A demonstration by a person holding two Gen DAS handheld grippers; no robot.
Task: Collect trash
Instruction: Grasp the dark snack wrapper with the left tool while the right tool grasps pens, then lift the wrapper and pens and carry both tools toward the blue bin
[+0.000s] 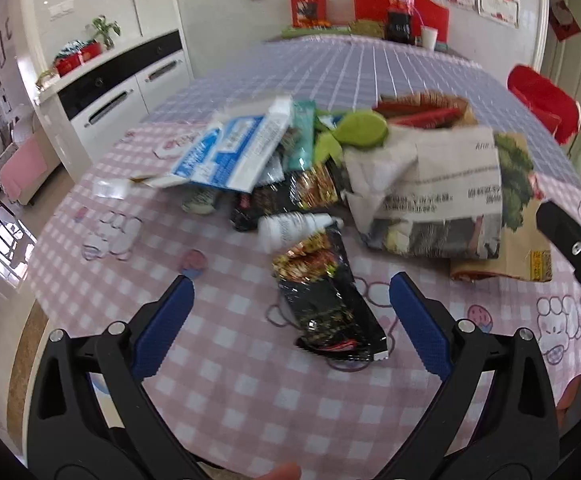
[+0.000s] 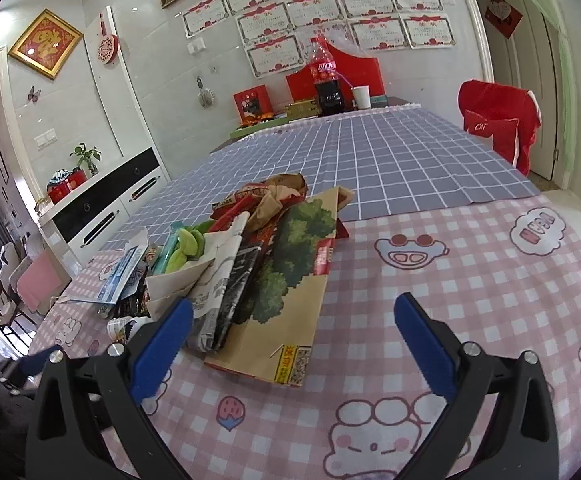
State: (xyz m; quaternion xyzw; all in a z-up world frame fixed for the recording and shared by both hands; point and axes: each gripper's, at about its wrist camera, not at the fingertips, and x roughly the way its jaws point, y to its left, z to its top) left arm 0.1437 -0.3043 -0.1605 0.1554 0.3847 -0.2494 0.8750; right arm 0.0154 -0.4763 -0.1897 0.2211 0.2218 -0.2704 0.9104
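Trash lies in a loose heap on the tabletop [image 1: 250,400], and the piece nearest any jaws is the black snack wrapper [image 1: 326,300], which sits just ahead of the left gripper [image 1: 290,300] and between the lines of its two blue fingers [image 1: 418,320]. Its long axis runs roughly away from the camera, tilted a little toward the right finger, so a straight forward reach would likely bring the wrapper between the jaws across its narrow width. Those left jaws stand wide apart and hold nothing. Beyond the wrapper lie a small white bottle [image 1: 294,228] on its side, a blue and white box [image 1: 234,152], green scraps [image 1: 362,130] and a folded newspaper [image 1: 434,192] resting on a brown paper bag [image 2: 286,292] printed with a tree. The right gripper [image 2: 294,324] also has its jaws spread and empty; the bag's near edge lies just ahead of its left finger, off to the left of centre, so this hand seems better placed for the bag and paper. A pink checked cloth with cartoon prints covers the near surface, a blue grid cloth [image 2: 370,152] the far part. At the far end stand a cola bottle [image 2: 326,80] and a white cup [image 2: 361,97]; certificates cover the wall, and a chair with a red cover [image 2: 498,120] stands to the right.
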